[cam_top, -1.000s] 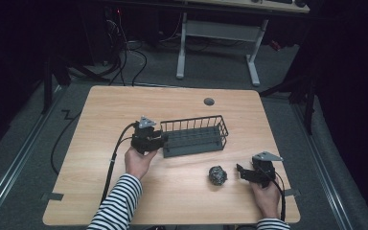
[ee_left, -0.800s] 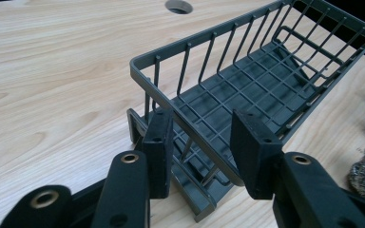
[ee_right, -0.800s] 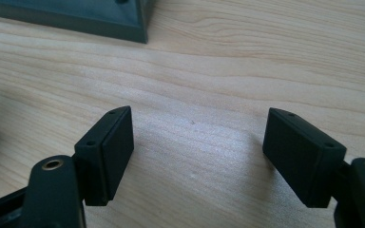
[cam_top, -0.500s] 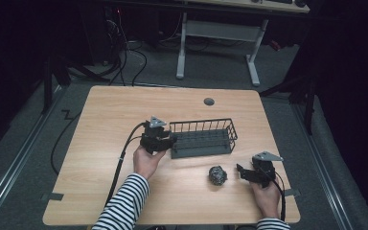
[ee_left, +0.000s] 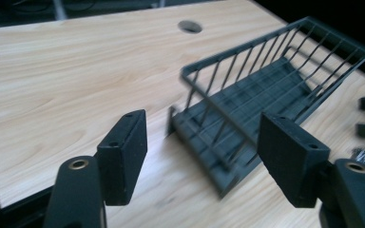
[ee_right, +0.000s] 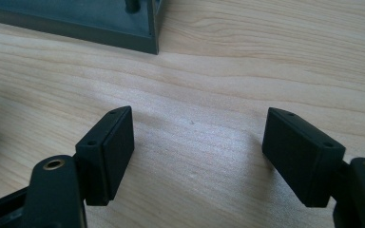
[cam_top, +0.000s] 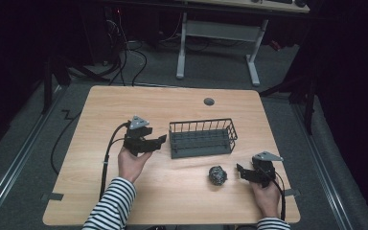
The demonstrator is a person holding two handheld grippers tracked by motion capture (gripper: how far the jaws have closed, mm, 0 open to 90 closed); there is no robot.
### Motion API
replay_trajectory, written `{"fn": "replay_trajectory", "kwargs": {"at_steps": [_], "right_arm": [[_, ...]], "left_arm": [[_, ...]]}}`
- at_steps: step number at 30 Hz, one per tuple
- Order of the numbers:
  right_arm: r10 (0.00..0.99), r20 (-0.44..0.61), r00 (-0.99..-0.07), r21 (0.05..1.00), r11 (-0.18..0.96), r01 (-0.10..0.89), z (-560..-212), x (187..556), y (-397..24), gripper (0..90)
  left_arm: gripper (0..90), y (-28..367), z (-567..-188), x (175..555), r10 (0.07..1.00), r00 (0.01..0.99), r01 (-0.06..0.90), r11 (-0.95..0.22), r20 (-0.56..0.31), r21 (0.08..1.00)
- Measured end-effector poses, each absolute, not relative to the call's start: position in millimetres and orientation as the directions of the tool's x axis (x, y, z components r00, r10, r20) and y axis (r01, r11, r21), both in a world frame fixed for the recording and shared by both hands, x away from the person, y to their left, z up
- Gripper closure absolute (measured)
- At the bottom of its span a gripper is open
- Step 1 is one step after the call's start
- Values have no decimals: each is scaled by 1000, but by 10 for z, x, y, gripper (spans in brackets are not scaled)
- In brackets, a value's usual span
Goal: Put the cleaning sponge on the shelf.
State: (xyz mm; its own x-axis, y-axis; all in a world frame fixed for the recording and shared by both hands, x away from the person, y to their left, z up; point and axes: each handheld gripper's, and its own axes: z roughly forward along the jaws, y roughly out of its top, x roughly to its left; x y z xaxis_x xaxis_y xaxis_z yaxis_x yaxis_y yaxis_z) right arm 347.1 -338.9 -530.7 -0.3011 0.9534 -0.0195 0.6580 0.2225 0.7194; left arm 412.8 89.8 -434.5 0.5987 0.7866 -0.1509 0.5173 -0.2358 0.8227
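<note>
Pale wood-grain table (cam_top: pixel 172 191) under a single pool of light, with a round grommet hole (cam_top: pixel 209 101) near its far edge. Around the table: dark room, grey carpet, loose cables on the floor to the far left, white legs of another desk (cam_top: pixel 182 45) beyond. At the middle of the table, a dark wire basket (cam_top: pixel 201 137), standing flat. Just left of the basket, the left gripper (cam_top: pixel 160 140), jaws having just been opening, now parted with nothing between them, pointing at the basket's near end and just clear of it. Near-right of the basket, a crumpled metallic scrubber ball (cam_top: pixel 217 175) lying alone on the wood. Right of the ball, the right gripper (cam_top: pixel 240 171), jaws spread wide over bare wood.
</note>
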Motion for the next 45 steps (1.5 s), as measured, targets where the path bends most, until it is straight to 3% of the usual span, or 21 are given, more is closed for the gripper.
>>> {"fn": "replay_trajectory", "kwargs": {"at_steps": [12, 24, 37, 45], "right_arm": [[953, -15, -303, 720, 221, 658, -5306, 3472, -3391, 266], [953, -14, -303, 720, 220, 659, -5306, 3473, -3391, 268], [951, -16, -310, 718, 227, 658, -5306, 3475, -3388, 258], [951, -16, -310, 718, 227, 658, -5306, 3474, -3388, 258]], "left_arm": [[344, 1495, -4490, 3849, 845, 513, 522, -168, -150, 836], [329, 1831, -4851, 3690, 897, 418, 559, -127, -146, 820], [309, 2001, -5123, 3667, 933, 341, 590, -114, -119, 799], [303, 1998, -5157, 3694, 941, 334, 585, -159, -58, 795]]}}
